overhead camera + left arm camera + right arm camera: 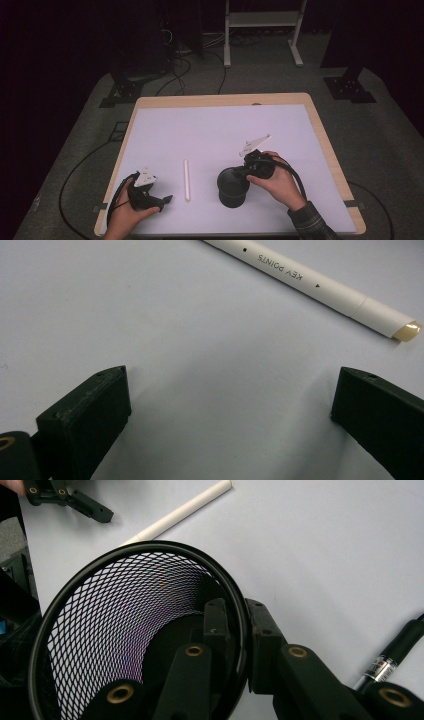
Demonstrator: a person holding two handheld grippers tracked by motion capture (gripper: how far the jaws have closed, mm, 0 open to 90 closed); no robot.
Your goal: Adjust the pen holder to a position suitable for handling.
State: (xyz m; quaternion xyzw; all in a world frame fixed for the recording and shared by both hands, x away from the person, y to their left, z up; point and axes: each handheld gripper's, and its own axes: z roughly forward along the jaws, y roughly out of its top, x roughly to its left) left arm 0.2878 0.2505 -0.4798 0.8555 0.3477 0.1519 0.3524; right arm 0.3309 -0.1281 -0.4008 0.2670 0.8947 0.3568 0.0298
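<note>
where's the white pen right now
In the high view the white pen lies flat on the table, near its front edge, between the open left gripper and the black mesh cup, touching neither.

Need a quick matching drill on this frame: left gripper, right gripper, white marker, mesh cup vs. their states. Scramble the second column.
1. left gripper
2. right gripper
3. white marker
4. mesh cup

A. upright, rim pinched
B. lying flat on the table, untouched
C. jaws wide apart, nothing between them
D. clamped on a rim

Pairs: 1-C, 2-D, 3-B, 4-A
</note>
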